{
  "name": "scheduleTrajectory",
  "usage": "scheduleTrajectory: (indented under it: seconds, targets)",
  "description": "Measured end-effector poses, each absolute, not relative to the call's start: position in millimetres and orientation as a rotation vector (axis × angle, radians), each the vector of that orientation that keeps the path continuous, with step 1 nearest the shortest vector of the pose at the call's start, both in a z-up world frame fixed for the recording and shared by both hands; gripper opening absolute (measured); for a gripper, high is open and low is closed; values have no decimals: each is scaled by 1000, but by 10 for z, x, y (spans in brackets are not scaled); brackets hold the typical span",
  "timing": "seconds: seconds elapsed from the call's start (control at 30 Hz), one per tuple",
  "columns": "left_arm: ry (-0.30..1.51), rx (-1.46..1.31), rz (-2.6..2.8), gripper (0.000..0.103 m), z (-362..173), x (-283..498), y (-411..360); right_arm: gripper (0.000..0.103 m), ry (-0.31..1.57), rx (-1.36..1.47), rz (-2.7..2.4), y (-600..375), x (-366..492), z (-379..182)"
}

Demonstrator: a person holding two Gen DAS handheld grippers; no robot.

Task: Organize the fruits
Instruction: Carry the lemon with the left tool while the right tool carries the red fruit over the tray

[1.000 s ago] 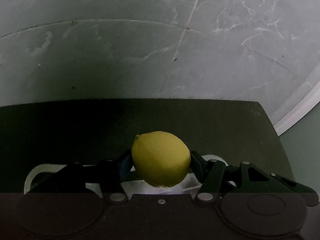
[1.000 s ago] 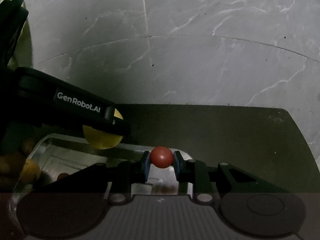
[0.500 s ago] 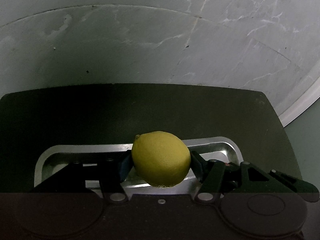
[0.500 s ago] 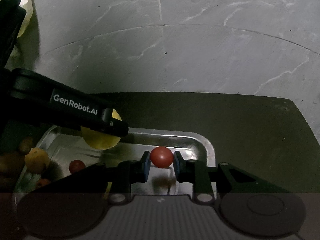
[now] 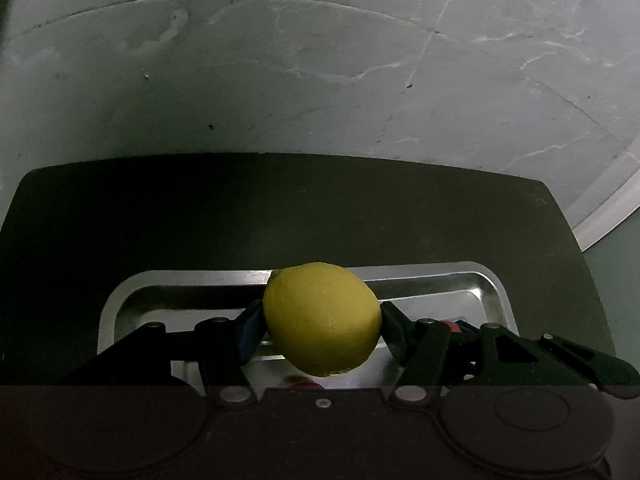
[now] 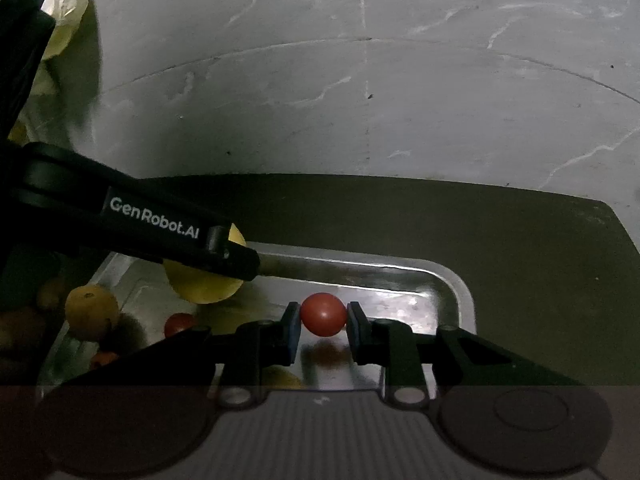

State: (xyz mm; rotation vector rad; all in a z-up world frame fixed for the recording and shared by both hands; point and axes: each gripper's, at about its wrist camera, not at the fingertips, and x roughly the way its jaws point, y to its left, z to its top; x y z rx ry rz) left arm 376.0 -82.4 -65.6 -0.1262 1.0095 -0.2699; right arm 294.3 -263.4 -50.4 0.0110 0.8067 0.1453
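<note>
My left gripper (image 5: pixel 322 326) is shut on a yellow lemon (image 5: pixel 322 318) and holds it above a shiny metal tray (image 5: pixel 492 292). In the right wrist view that same lemon (image 6: pixel 200 286) shows partly behind the left gripper's black finger. My right gripper (image 6: pixel 323 322) is shut on a small red tomato (image 6: pixel 323 314) over the right end of the metal tray (image 6: pixel 452 284). Lying in the tray to the left are a yellowish fruit (image 6: pixel 92 310), another red tomato (image 6: pixel 180 324) and a small orange-red fruit (image 6: pixel 104 358).
The tray rests on a dark mat (image 5: pixel 280 216) on a grey marbled floor (image 5: pixel 320 80). A crumpled pale bag (image 6: pixel 60 20) lies at the far left of the right wrist view. A white curved edge (image 5: pixel 612 216) borders the floor at right.
Both grippers have drawn back or risen, each holding its fruit: more of the tray shows in both views, and more of the fruit lying in it in the right wrist view.
</note>
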Motion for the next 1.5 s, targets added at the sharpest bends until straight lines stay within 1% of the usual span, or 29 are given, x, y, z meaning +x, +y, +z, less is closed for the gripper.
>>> scheduleTrajectory:
  seconds: [1.5]
  targets:
    - [1050, -70, -339, 63, -758, 3670, -1212, 28, 825, 72, 31, -2999, 2814, -529]
